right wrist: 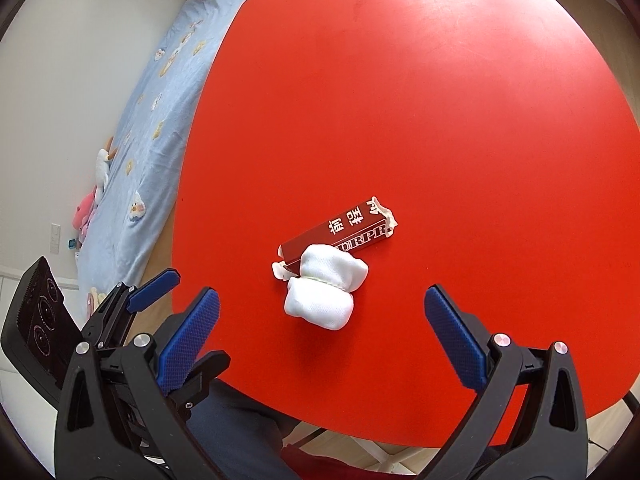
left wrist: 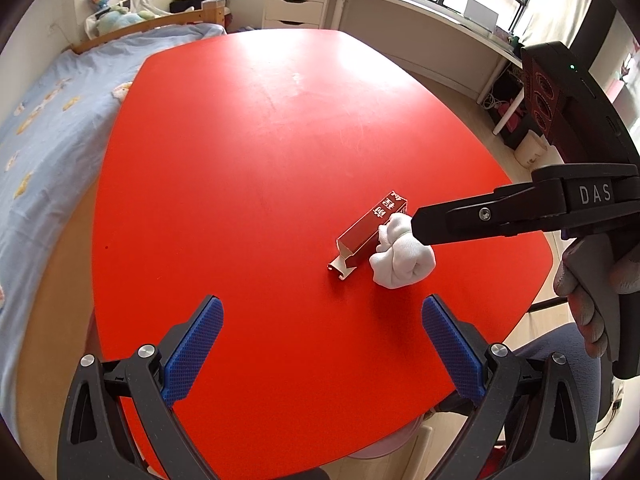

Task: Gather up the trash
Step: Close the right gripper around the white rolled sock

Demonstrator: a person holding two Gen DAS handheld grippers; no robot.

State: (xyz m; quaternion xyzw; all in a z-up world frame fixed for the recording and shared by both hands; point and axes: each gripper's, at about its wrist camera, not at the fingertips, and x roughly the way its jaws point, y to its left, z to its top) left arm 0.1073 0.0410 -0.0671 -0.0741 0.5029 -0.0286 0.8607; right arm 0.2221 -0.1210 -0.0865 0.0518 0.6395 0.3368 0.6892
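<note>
The desk (right wrist: 440, 100) is plain glossy red. On it lies a dark red box (right wrist: 340, 232) with white lettering, and near it a plain white bundled cloth (right wrist: 320, 292). Both grippers have blue cross-hatched pads (left wrist: 192, 348) on black frames. The bed (left wrist: 48, 128) sheet is pale blue with small yellow-and-white figures.

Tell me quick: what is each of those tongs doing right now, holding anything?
Left tongs: open, holding nothing, above the red table.
Right tongs: open, holding nothing, pointed at the white bundle beside the red box.
</note>
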